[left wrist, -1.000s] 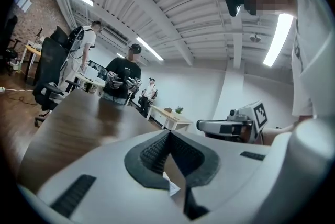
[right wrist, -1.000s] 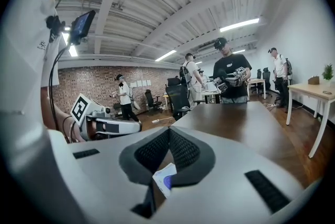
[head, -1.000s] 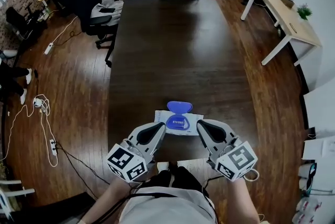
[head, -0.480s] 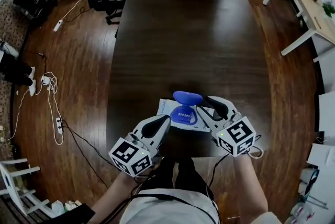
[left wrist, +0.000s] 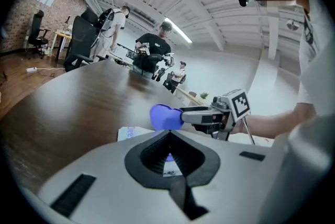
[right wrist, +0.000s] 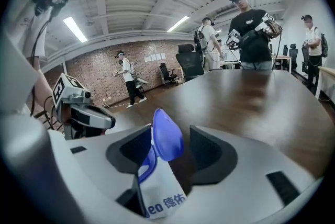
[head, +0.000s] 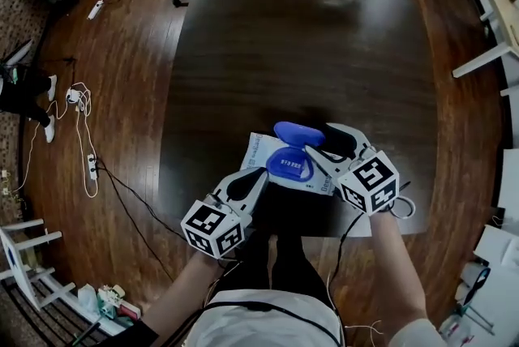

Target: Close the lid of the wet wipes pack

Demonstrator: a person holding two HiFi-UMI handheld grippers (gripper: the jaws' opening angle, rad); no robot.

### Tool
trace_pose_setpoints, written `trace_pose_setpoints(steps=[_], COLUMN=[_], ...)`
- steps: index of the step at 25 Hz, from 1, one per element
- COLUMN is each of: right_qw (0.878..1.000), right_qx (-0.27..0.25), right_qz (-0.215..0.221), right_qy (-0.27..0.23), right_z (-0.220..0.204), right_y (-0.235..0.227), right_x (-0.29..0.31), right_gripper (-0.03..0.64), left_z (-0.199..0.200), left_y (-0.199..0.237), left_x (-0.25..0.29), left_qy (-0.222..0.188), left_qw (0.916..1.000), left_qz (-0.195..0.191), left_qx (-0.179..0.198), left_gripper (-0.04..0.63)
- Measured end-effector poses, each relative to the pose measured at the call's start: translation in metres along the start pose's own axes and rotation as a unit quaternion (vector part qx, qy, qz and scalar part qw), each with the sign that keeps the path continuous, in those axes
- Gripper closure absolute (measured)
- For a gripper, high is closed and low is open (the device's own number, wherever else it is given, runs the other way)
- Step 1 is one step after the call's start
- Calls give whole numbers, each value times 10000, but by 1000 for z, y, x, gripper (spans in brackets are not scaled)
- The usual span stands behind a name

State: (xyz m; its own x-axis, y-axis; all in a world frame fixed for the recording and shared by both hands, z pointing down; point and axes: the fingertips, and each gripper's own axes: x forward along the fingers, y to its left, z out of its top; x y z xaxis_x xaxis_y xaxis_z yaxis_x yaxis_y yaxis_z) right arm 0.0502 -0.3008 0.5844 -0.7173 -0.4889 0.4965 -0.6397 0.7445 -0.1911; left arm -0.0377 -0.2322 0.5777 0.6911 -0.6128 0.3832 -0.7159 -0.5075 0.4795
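Right gripper (head: 323, 147) (right wrist: 170, 145) and left gripper (head: 260, 174) (left wrist: 168, 135) dropped to the white wet wipes pack (head: 258, 149) (right wrist: 163, 201); right's jaws just spread wide around its raised blue plastic lid (head: 298, 133) (right wrist: 166, 136), left's were pinched together.

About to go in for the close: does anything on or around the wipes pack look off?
Only the blue lid: it stands flipped up from the wet wipes pack, which lies flat on the table. The lid sits between the right gripper's jaws, which have just been opening. No spill or damage shows.
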Motion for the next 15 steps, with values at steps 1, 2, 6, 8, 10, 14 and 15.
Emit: trace_pose_setpoints(steps=[1, 2, 6, 8, 10, 14, 15], right_qw=[10000, 9999, 9995, 9991, 9988, 9982, 9981], right_qx=[-40, -83, -166, -226, -280, -408, -422], right_qz=[52, 95, 268, 346, 395, 450, 454], right_qy=[39, 61, 0, -9, -16, 26, 39], right_z=[-3, -4, 1, 3, 4, 5, 4], right_y=[1, 3, 14, 21, 27, 38, 42], right_x=[3, 5, 4, 3, 3, 1, 0], right_gripper=[403, 405, 405, 405, 405, 405, 405], left_z=[-4, -7, -9, -7, -5, 0, -1], left_y=[2, 3, 1, -1, 0, -1, -2], left_x=[1, 2, 2, 1, 0, -1, -2], left_qy=[17, 29, 25, -3, -48, -90, -82], left_qw=[10000, 10000, 9999, 9999, 9999, 9999, 10000], left_qz=[37, 62, 105, 108, 101, 56, 43], left_qx=[-25, -48, -95, -94, -86, -45, -37], left_gripper=[594, 594, 594, 594, 594, 594, 594])
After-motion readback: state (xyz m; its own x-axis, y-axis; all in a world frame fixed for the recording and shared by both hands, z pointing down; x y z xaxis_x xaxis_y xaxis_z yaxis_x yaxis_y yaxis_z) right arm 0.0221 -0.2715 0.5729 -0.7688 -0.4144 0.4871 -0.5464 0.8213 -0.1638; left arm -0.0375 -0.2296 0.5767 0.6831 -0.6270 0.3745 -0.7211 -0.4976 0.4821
